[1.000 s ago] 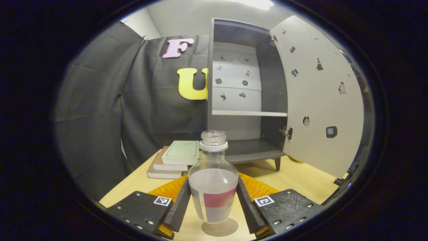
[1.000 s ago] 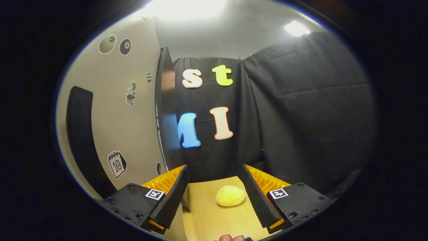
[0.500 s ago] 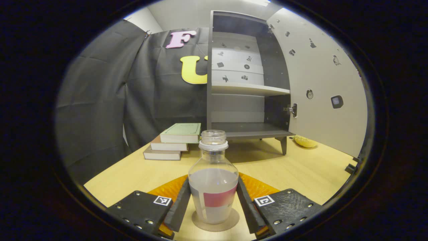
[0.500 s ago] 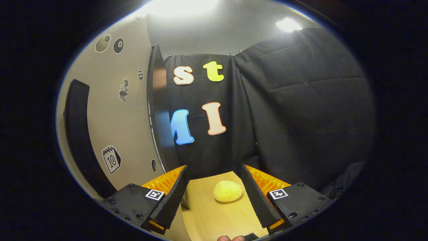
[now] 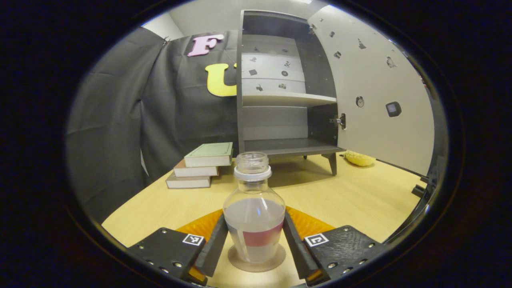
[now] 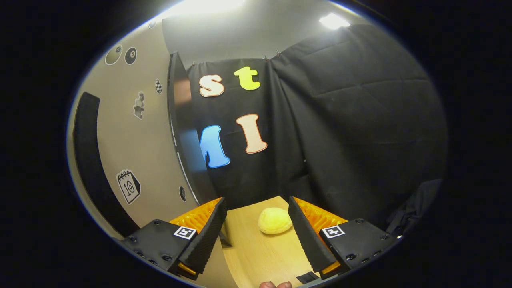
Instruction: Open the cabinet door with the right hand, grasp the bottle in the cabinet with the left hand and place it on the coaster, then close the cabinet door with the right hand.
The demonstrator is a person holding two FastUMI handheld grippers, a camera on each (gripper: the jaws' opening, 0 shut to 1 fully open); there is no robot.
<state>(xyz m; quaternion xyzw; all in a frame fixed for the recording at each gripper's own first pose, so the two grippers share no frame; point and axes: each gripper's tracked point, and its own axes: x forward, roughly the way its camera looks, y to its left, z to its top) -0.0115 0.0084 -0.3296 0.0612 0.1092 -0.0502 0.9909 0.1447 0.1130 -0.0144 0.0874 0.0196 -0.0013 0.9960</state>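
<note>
Overall, the bench (image 5: 360, 204) is seen as a pale wood surface carrying the cabinet (image 5: 280, 80), whose interior shelves are bare and whose cabinet door (image 5: 376, 96) stands swung wide to the right. In the right gripper view the door's outer face (image 6: 132, 160) is beside the right claw (image 6: 256, 236), which is released and holds nothing; a yellow soft lump (image 6: 274, 221) lies on the bench between and beyond its fingers. A stack of books (image 5: 198, 166) is noted left of the cabinet.

The bottle (image 5: 254, 212) is stood upright on the coaster (image 5: 256, 262), well in front of the cabinet. The left claw (image 5: 254, 250) is clenched on the bottle's lower body, one finger at each side over the label band.

Handling is judged as follows: the bottle is clear, uncapped and about half filled, so moderate weight is expected and spilling on any tilt. The wall looks smooth and likely slippery, and thin enough to yield if squeezed hard. The wide lower body is judged the best hold; the narrow neck would give less control. The placing step appears nearly complete; release and door closing remain.
</note>
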